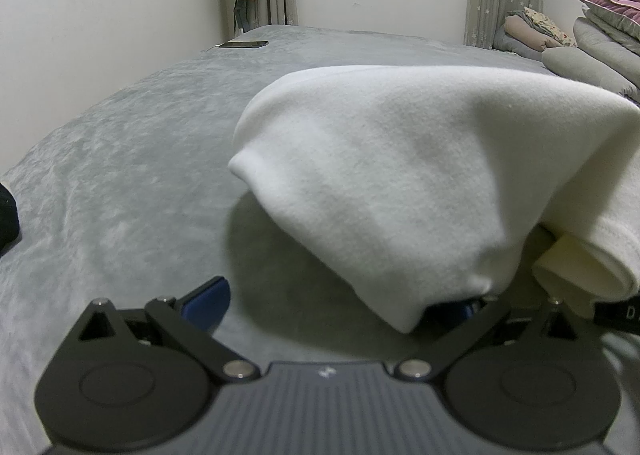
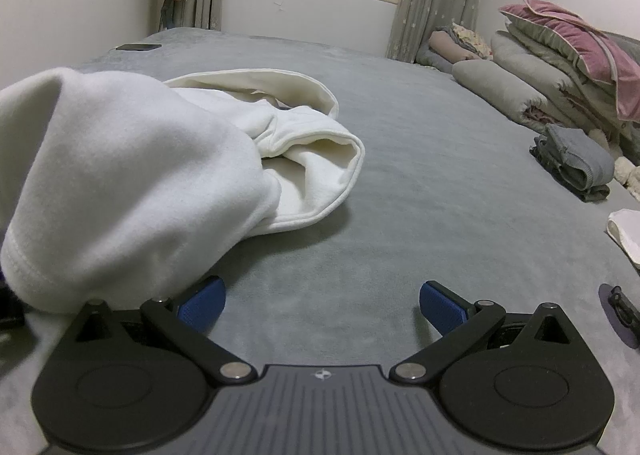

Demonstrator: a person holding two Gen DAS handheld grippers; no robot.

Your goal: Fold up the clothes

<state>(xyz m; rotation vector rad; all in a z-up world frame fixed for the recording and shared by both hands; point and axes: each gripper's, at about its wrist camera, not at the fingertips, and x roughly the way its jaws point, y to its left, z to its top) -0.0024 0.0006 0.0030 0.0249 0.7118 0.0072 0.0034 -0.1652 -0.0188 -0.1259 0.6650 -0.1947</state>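
A white fleece garment (image 1: 400, 183) lies bunched on the grey bed (image 1: 120, 175). It drapes over the right finger of my left gripper (image 1: 336, 303), whose jaws stand wide apart; the blue left pad (image 1: 208, 303) is bare. In the right wrist view the garment (image 2: 132, 183) is heaped at the left, with an open cuff or hem (image 2: 320, 175) facing right. My right gripper (image 2: 322, 305) is open and empty above the blanket, its left finger beside the garment's edge.
A phone (image 1: 244, 43) lies at the bed's far left corner. Stacked quilts and pillows (image 2: 560, 67) line the right side. A folded grey garment (image 2: 572, 163) and a white cloth (image 2: 624, 235) lie at the right. A window and curtains are behind.
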